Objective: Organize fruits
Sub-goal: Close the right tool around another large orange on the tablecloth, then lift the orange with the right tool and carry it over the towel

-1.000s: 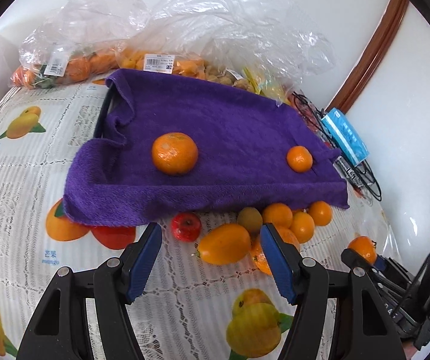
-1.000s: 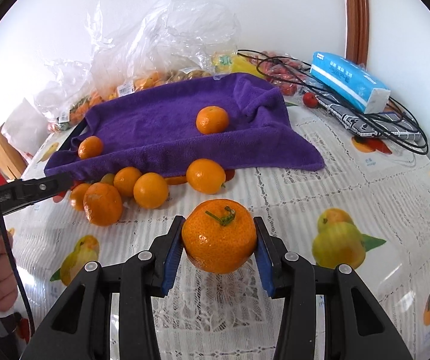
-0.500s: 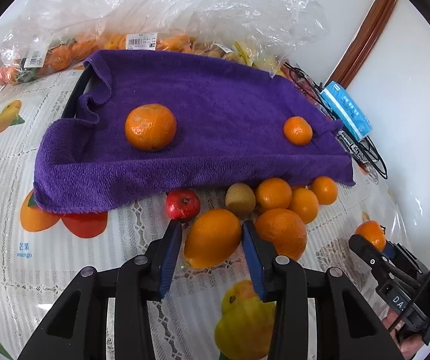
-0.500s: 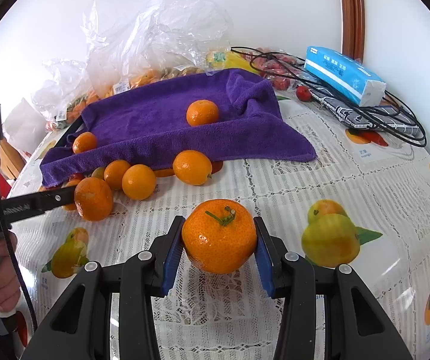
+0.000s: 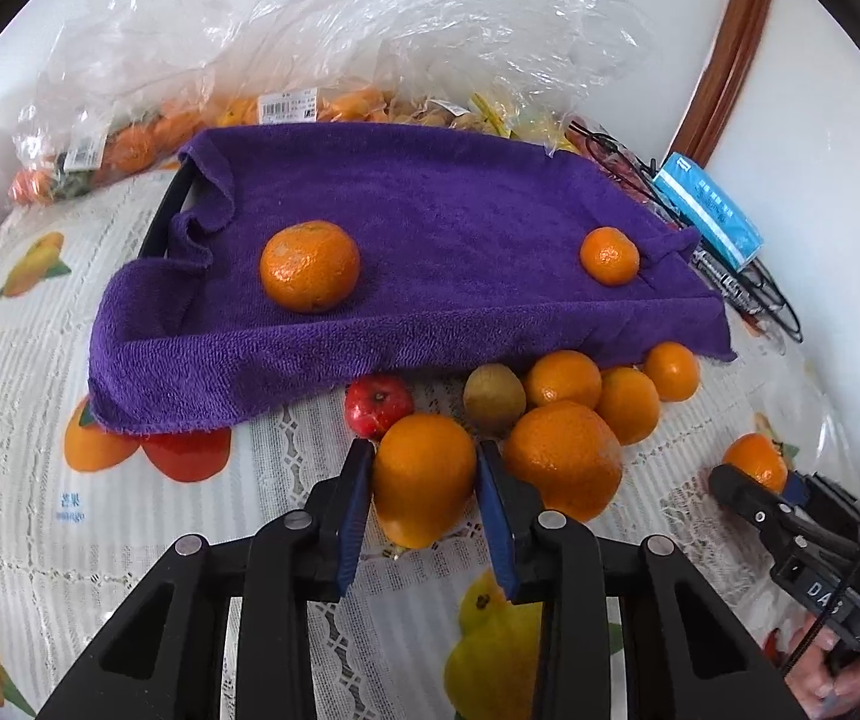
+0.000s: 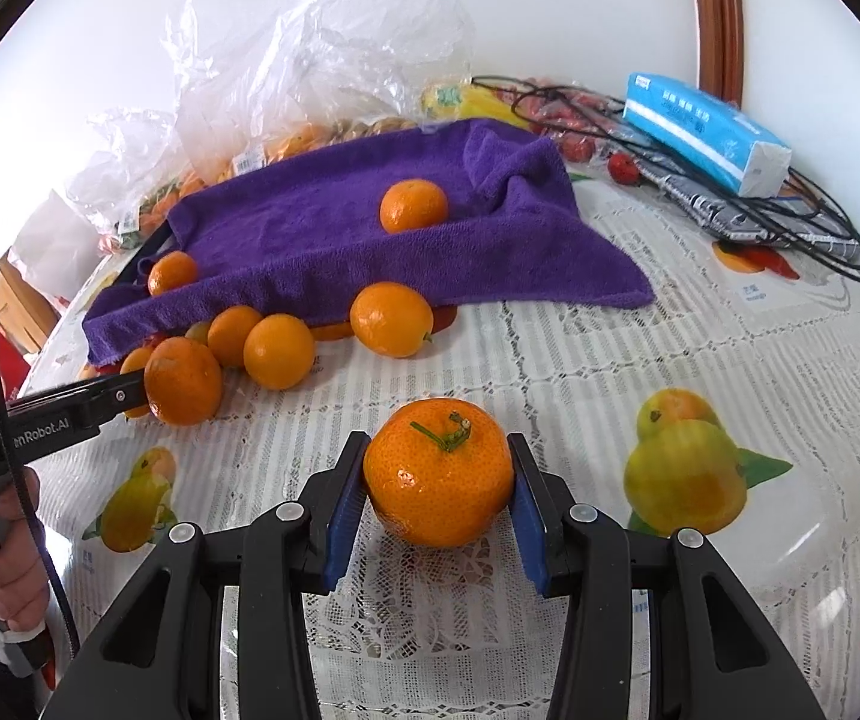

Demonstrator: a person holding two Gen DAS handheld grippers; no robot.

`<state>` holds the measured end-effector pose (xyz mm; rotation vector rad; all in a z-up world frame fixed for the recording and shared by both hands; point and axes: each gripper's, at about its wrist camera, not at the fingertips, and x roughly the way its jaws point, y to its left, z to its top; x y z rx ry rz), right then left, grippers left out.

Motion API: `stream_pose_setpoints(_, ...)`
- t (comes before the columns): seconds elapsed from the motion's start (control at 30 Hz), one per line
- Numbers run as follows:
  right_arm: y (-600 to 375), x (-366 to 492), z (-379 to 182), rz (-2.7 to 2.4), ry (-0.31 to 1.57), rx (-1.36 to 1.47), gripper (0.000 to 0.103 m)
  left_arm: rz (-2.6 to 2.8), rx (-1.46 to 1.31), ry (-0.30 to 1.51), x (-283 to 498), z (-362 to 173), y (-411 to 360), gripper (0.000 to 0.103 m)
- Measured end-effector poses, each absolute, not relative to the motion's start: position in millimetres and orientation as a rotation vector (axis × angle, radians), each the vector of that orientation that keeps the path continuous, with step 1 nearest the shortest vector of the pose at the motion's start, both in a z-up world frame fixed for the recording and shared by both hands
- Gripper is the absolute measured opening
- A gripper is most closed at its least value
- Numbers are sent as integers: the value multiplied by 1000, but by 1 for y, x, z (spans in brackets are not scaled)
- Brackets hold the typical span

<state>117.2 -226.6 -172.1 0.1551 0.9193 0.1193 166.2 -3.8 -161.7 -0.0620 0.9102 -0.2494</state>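
Fruits are being gathered: stemmed mandarin (image 6: 439,471) is clamped in right tongs (image 6: 437,501) above the surface, left tongs (image 5: 423,501) closing around smooth orange (image 5: 423,477); lift onto purple towel (image 5: 430,228) likely needed next.

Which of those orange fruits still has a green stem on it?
The mandarin clamped in the right hand-held gripper: a green stem pokes from its top, unlike the others.
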Motion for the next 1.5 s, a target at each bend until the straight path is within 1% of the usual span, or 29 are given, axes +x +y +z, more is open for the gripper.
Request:
stream_pose_setpoints(0.07, -225, 117, -171, 123, 914, 149, 45, -227, -37, 883, 163, -162, -7, 30)
stream_pose_setpoints(0.3, -218, 118, -173, 117, 925, 109, 46, -222, -57, 877, 163, -162, -4, 30)
stream_pose_setpoints(0.47, -219, 118, -174, 156, 924, 126, 56, -222, -61, 877, 164, -162, -4, 30)
stream_pose_setpoints(0.57, -222, 117, -174, 166, 921, 147, 56, -218, -62, 876, 164, -162, -4, 31)
stream_pose_setpoints(0.73, -223, 114, -173, 173, 915, 157, 56, -222, -85, 874, 164, -162, -1, 31)
stream_pose_setpoints(0.77, -223, 114, -173, 163, 917, 157, 53, -221, -85, 874, 164, -161, -1, 31)
stream_pose_setpoints(0.8, -224, 114, -173, 150, 916, 154, 46, -221, -85, 874, 164, -161, -1, 31)
stream_pose_setpoints(0.83, -224, 114, -173, 144, 915, 156, 44, -223, -85, 872, 164, -161, -1, 31)
stream_pose_setpoints(1.07, -226, 107, -168, 125, 897, 158, 44, -251, -125, 839, 157, -150, 6, 31)
stream_pose_setpoints(1.5, -219, 107, -132, 136, 823, 179, 44, -265, -191, 764, 149, -129, 19, 31)
